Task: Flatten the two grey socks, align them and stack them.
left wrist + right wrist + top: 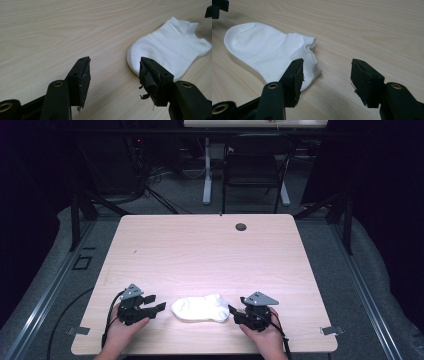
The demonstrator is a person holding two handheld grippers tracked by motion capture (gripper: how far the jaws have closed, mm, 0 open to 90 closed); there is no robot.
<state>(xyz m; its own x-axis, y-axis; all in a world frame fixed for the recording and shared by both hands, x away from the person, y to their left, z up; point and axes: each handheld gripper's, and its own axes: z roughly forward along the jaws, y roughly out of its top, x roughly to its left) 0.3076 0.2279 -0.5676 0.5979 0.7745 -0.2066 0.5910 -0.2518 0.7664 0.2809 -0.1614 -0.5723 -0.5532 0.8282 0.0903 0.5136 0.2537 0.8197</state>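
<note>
Both jaws spread, empty: the left hand-held gripper (159,307) sits at the sock's nine o'clock, the right hand-held gripper (233,312) at three. The white sock (201,308) lies flat on the worktop (210,250), soft, light, floppy; I'd pinch the cuff edge.

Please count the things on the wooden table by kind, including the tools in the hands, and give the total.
White ankle sock of soft cloth: 1
Black two-jaw grippers, left gripper and right gripper: 2
Total: 3
</note>
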